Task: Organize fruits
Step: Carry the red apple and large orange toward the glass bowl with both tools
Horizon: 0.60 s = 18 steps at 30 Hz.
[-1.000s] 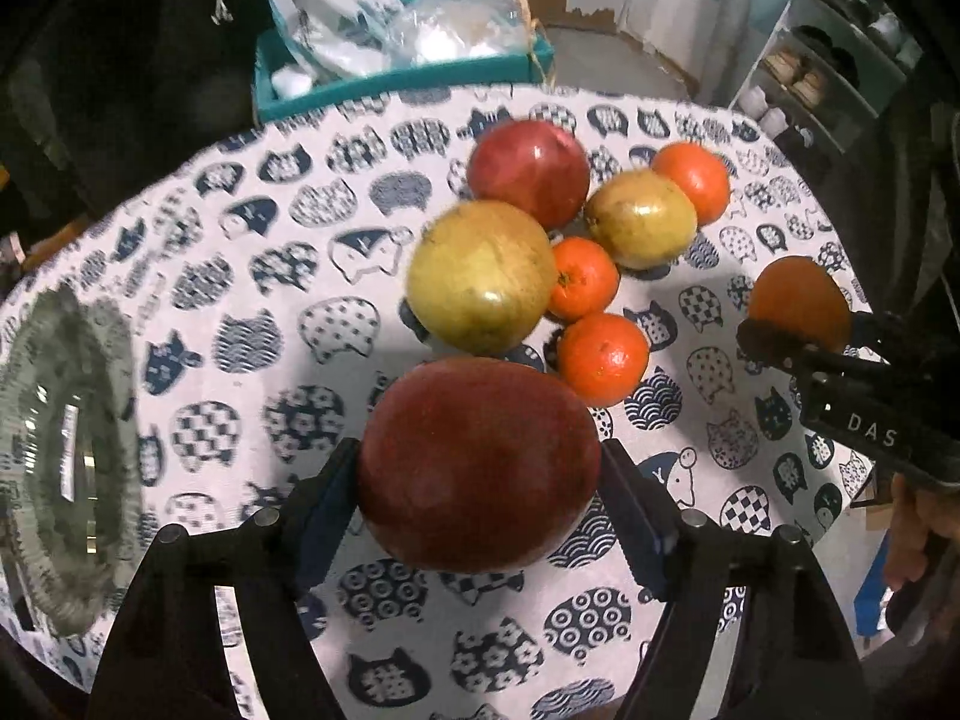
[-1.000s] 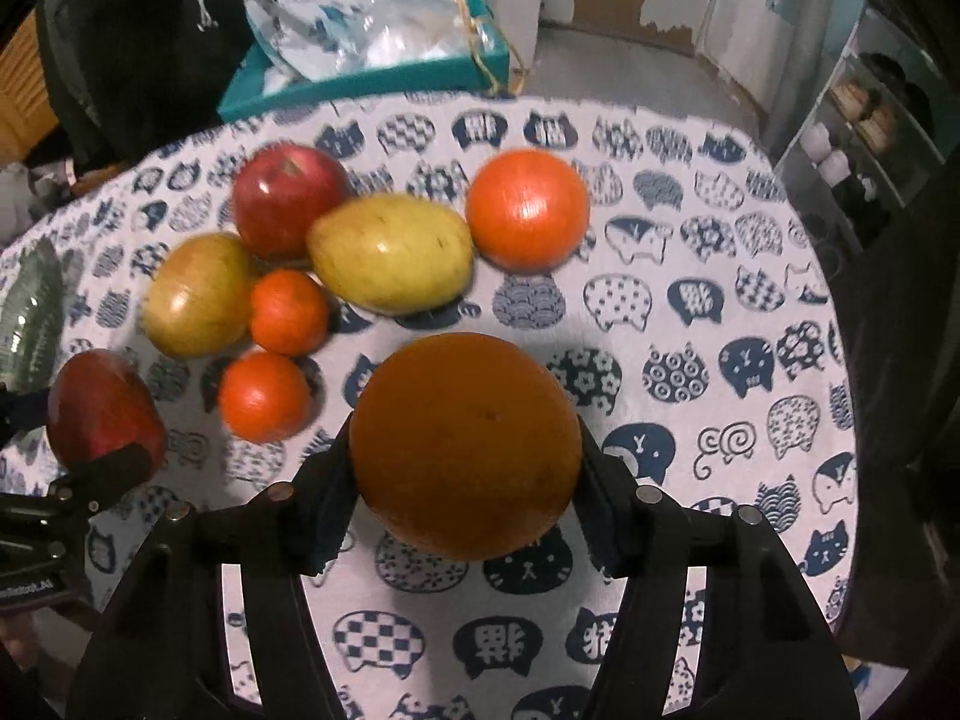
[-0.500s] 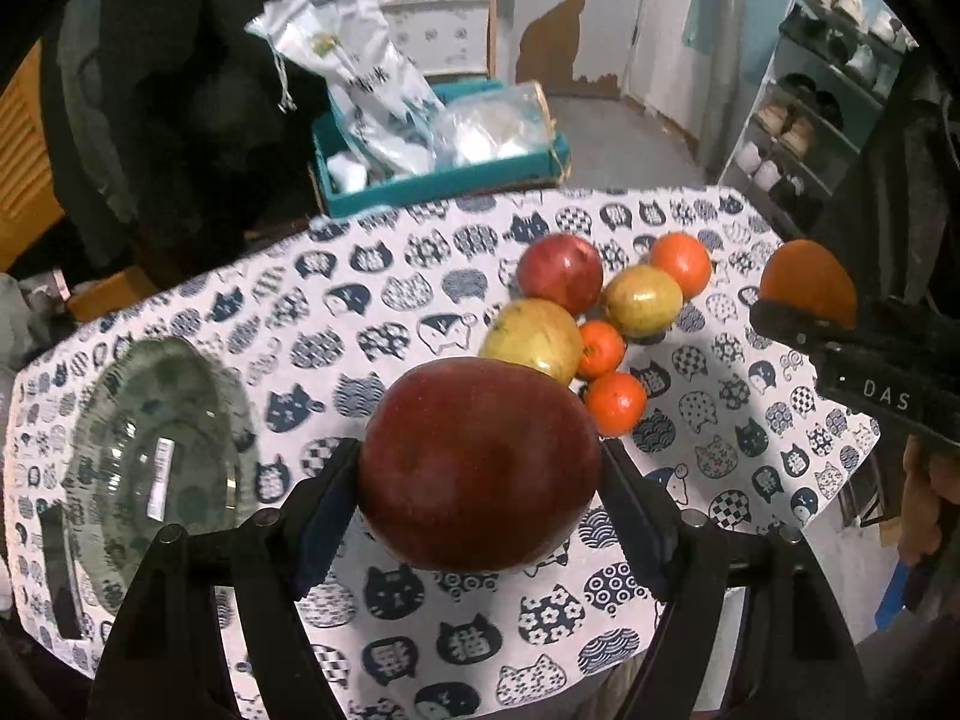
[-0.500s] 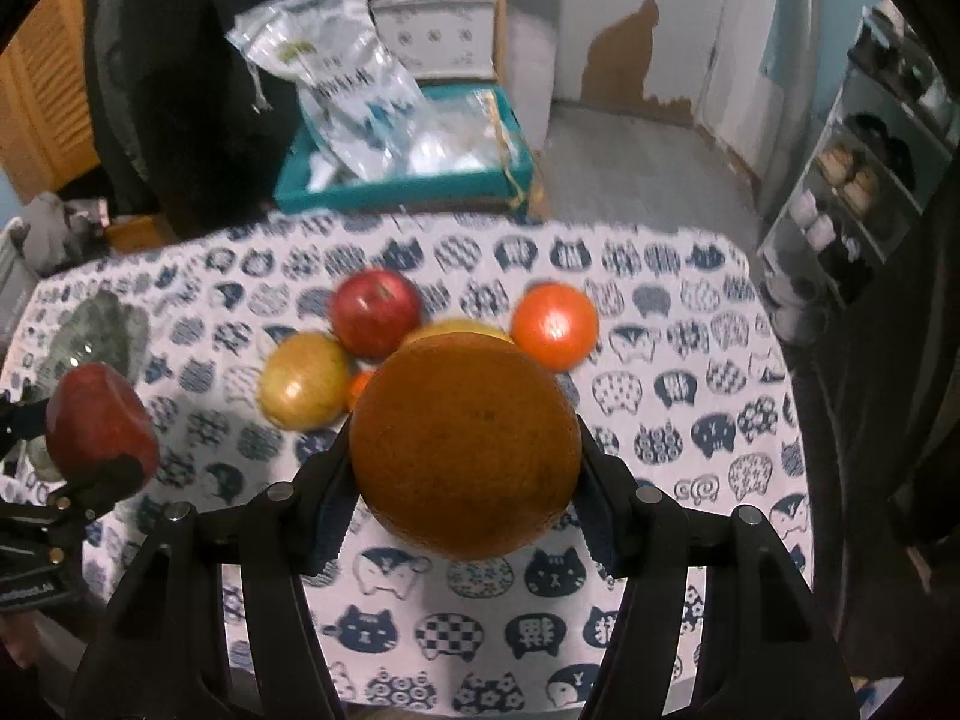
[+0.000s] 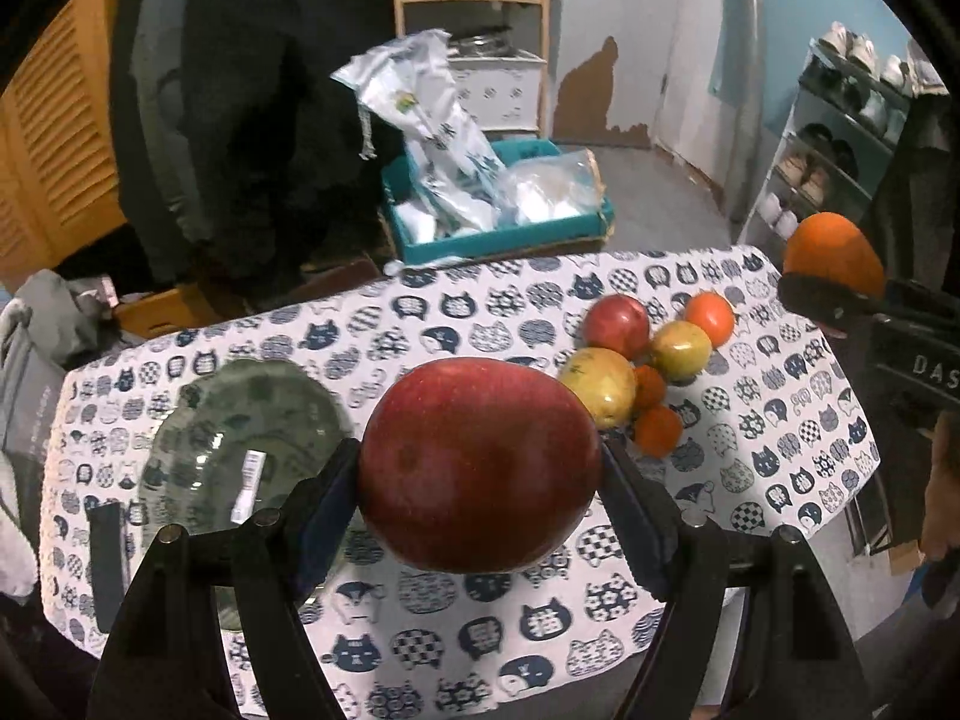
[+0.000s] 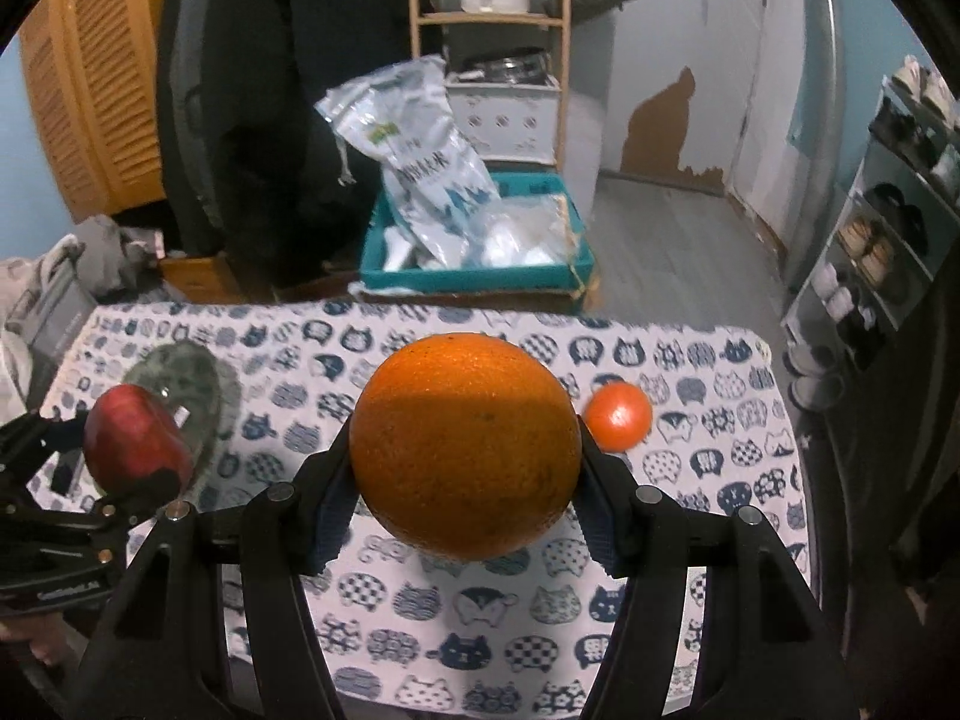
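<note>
Two fruits held: left gripper point(image 5: 480, 468) fingers clamp apple point(image 5: 480, 467); right gripper point(image 6: 465, 447) fingers clamp orange point(image 6: 465, 446).
Handling: both firm, round, roll-prone; grip widest girth.

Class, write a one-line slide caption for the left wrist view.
Left gripper holds a red apple above the cat-print tablecloth, glass bowl to its left, remaining fruit clustered right.
</note>
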{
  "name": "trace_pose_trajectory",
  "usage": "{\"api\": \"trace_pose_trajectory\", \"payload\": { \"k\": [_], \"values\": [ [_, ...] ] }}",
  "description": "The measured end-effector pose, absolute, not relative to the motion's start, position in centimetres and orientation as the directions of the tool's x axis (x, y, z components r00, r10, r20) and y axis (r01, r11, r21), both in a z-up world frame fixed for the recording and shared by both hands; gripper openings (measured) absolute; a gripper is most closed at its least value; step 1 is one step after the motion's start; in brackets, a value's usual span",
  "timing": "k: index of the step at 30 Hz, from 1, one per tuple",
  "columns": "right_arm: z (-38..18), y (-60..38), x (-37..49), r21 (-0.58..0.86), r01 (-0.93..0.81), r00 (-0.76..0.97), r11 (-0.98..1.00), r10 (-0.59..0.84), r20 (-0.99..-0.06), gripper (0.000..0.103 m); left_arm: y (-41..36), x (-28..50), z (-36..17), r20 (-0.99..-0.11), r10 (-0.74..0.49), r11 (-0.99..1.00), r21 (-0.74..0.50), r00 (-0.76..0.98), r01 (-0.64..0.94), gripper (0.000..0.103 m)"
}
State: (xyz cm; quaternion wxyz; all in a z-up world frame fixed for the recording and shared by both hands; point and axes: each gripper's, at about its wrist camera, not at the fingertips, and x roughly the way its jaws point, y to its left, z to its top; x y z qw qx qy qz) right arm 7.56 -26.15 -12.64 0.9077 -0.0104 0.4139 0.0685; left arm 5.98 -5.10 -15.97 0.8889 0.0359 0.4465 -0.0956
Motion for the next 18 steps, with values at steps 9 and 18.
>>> {"api": "trace_pose_trajectory", "payload": {
  "k": [9,18],
  "values": [
    [-10.0,-21.6,7.9,0.042,-0.200,0.671,0.979,0.168,-0.722,0.063,0.0,5.5,-14.8,-0.782,-0.098,0.992,-0.031,0.616,0.119,0.079],
    [-9.8,-15.8,9.1,0.067,-0.276,0.641,0.959,0.236,-0.731,0.063,5.4,5.6,-15.4,-0.784,-0.047,0.999,-0.040,0.620,0.025,0.079]
  ]
}}
